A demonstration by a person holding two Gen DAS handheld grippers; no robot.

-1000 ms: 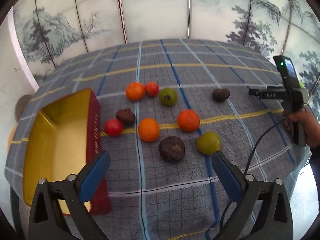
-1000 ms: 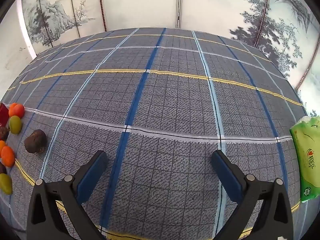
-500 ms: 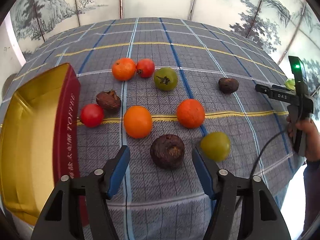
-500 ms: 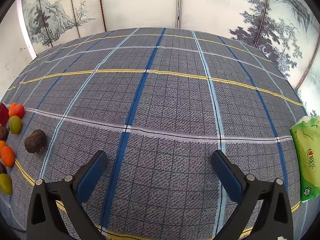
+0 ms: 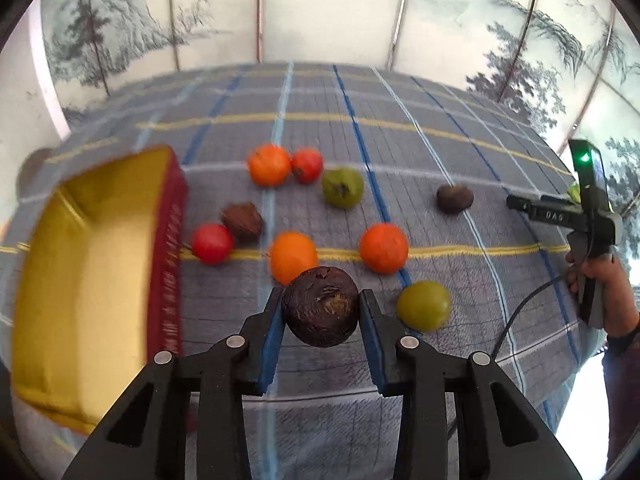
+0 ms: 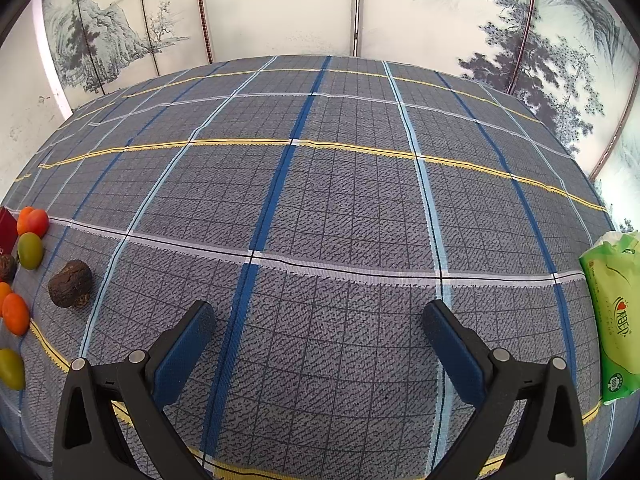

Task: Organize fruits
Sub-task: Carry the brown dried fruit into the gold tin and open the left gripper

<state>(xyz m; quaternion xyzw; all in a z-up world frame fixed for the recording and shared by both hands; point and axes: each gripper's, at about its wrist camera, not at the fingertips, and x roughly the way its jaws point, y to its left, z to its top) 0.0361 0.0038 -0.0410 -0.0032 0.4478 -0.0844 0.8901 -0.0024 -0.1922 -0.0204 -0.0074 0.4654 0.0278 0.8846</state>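
Note:
My left gripper [image 5: 322, 294] has its jaws closing on a dark, wrinkled round fruit [image 5: 322, 314], and both blue pads press its sides. The held fruit covers the near edge of an orange [image 5: 294, 254]. More oranges, red, green and dark fruits lie scattered on the checked tablecloth [image 5: 400, 140]. A gold tin with red sides [image 5: 166, 240] stands open at the left. My right gripper [image 6: 318, 312] is open over bare cloth, nothing between its fingers. It also shows at the far right of the left wrist view, right gripper [image 5: 576, 216] in a hand.
A green tissue pack [image 6: 612, 320] lies at the table's right edge. One dark fruit [image 6: 70, 284] sits apart from the cluster, nearest the right gripper. A cable [image 5: 520, 312] hangs off the near right edge. Painted screens stand behind the table.
The left gripper moved in over the dark fruit and went from wide open to pressing on it. The right gripper stayed still and open.

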